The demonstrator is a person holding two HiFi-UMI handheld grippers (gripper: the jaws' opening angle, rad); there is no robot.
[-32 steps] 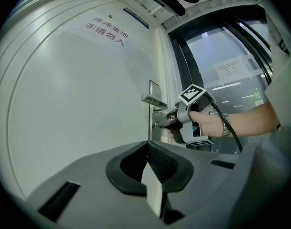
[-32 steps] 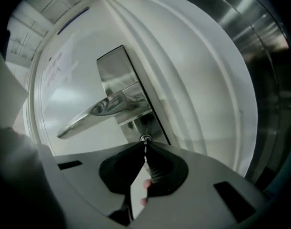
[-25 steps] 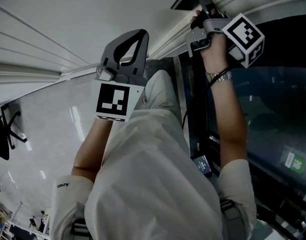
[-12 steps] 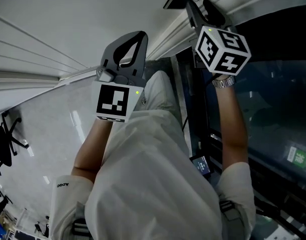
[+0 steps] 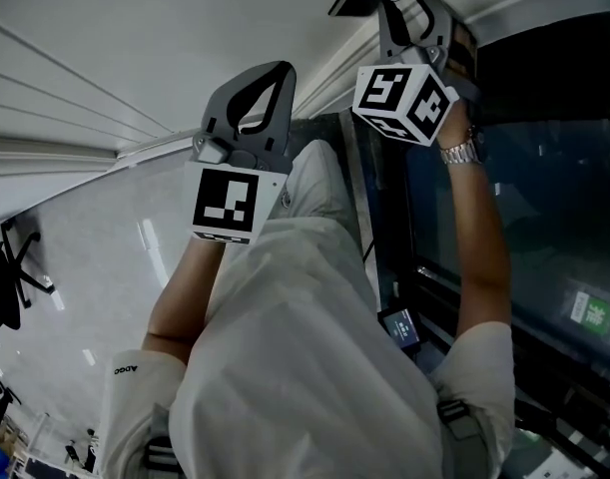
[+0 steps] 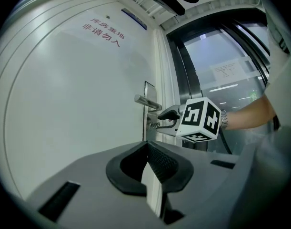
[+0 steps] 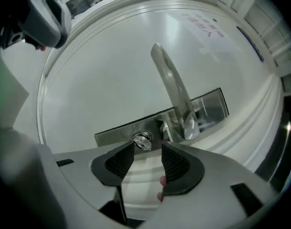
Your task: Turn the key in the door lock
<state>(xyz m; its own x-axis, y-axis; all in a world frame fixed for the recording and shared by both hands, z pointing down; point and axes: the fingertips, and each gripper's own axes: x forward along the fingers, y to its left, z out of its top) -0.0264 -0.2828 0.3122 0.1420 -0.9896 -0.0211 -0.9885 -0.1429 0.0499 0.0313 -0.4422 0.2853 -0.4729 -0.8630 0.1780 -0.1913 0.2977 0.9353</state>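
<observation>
Right gripper view shows your right gripper (image 7: pixel 147 149) rolled over with its jaws just sprung wide, the key (image 7: pixel 143 140) left free between their tips in the door lock (image 7: pixel 114 131), likely ready for a regrip, while your left gripper (image 6: pixel 148 150) idles clenched and empty.

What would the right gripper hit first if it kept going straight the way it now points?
Most likely the small silver key in the metal lock plate on the white door. It sits just ahead of the right gripper, whose jaws have just been opening and grip nothing; depth is unclear.
</observation>
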